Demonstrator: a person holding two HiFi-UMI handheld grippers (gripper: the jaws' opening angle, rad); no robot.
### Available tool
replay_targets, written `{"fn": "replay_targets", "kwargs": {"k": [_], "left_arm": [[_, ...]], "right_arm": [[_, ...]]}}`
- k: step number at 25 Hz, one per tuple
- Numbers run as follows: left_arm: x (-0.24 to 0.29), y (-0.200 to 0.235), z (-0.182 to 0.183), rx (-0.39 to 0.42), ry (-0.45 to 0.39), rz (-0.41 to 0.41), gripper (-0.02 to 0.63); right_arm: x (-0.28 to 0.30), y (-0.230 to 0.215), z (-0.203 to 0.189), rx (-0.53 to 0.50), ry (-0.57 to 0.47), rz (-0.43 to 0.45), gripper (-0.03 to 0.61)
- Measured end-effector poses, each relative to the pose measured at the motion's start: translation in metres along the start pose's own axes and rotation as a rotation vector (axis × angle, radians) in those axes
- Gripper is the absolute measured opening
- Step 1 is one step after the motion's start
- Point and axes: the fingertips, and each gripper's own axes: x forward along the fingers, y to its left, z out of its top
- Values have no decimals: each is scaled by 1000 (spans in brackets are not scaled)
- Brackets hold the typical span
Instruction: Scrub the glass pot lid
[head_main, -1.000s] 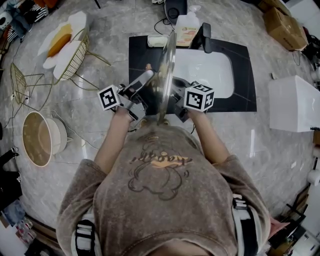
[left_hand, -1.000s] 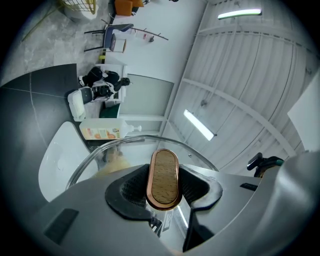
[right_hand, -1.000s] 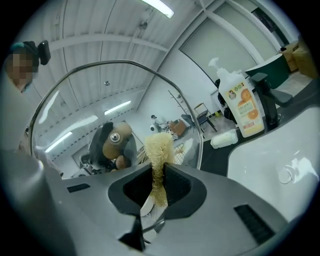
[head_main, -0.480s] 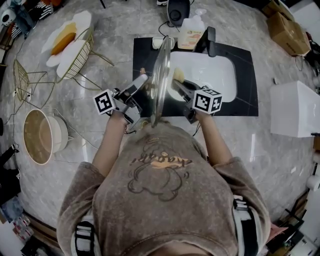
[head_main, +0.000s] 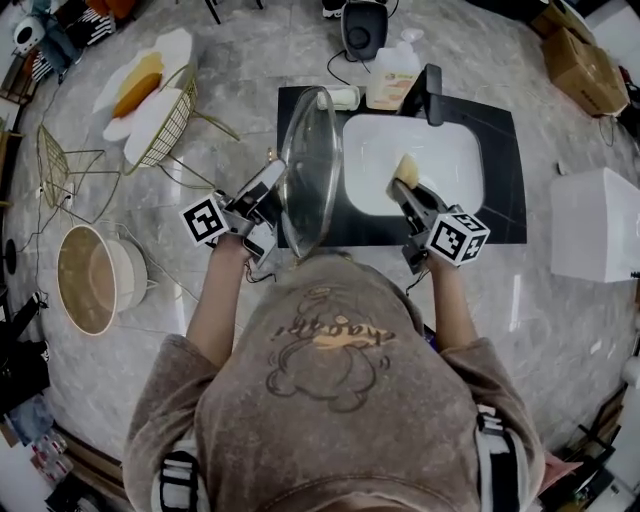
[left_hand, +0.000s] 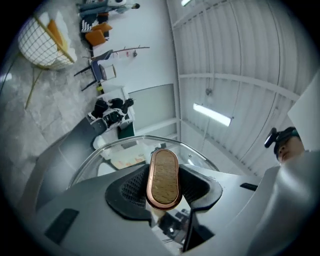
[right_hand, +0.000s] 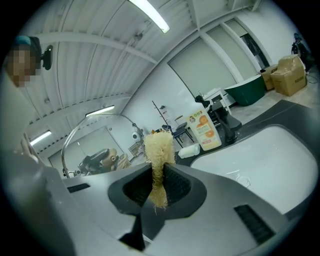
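Two tools are working at the sink. The left tool (left_hand: 164, 192) is gripping the lid (head_main: 310, 185) by its knob (left_hand: 163, 176), an oval wooden piece with a copper rim that is sitting pinched between the part-closed jaws. In the head view the lid is standing on edge in the upper middle of the frame, its glass dome facing right, hanging over the black surround (head_main: 300, 110) just left of the basin (head_main: 440, 165). The right tool (right_hand: 159, 187) is clamping a pale fibrous scrubber (right_hand: 159, 147), its jaws nearly together on the lower end while the frayed top is sticking up past them. In the head view the scrubber is hovering over the basin's left part, right of the lid and apart from it. A soap bottle (head_main: 392, 65) is standing behind the basin at the top of the frame. A wire basket (head_main: 165, 115) is lying tipped at the upper left, and a bowl (head_main: 85, 280) is sitting at the left edge on the marble bench (head_main: 560, 320).
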Motion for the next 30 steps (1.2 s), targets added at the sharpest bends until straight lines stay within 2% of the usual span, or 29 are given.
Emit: {"fn": "replay_targets", "kwargs": {"k": [6, 9, 13, 17, 22, 30], "left_arm": [[16, 40, 4, 367, 140, 261, 183], [28, 65, -1, 528, 235, 387, 183], [45, 99, -13, 700, 373, 501, 183], [55, 138, -26, 768, 476, 577, 183], [62, 177, -44, 803, 584, 638, 183], [65, 209, -59, 842, 692, 700, 183]], "right_arm": [[-6, 0, 5, 12, -42, -23, 49], [-11, -3, 6, 16, -55, -35, 49], [-20, -7, 4, 23, -64, -61, 48], [-28, -11, -1, 36, -69, -82, 49], [-39, -16, -4, 52, -80, -107, 49], [-45, -19, -7, 64, -85, -130, 49]]}}
